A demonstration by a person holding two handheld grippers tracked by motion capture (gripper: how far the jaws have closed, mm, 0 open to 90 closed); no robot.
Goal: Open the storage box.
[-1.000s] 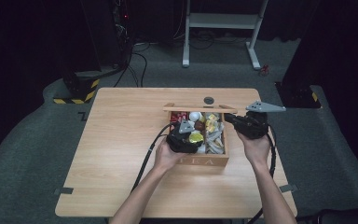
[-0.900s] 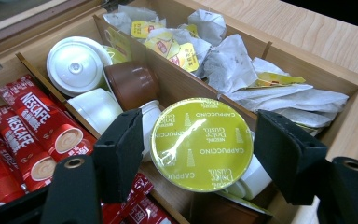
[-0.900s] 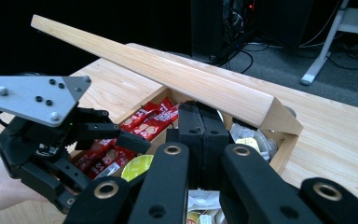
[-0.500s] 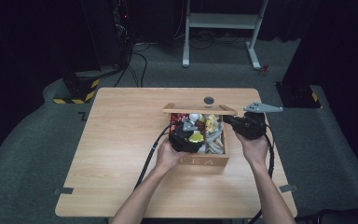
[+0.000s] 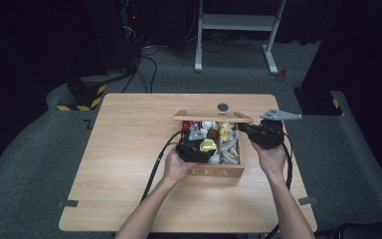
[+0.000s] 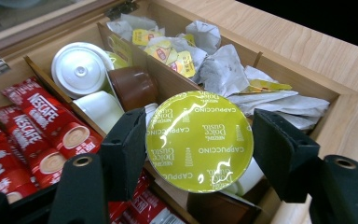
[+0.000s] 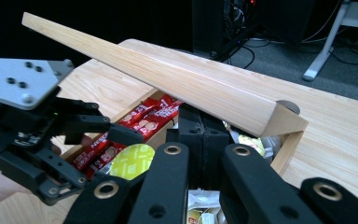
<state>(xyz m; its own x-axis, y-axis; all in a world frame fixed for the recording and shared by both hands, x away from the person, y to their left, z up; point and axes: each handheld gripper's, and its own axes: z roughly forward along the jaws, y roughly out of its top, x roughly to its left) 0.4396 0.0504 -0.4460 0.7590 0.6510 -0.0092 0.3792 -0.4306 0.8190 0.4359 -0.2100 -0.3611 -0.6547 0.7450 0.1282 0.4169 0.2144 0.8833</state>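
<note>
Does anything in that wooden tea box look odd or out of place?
Mostly tidy. One yellow-green foil-topped capsule sits tilted above the wooden box, pinched in the left gripper, and the white paper sachets lie crumpled in their compartment.

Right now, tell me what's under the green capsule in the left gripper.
Under the green capsule, clamped by the left gripper, lie a white capsule, a brown capsule and a box divider. What sits directly beneath its lid is covered.
</note>
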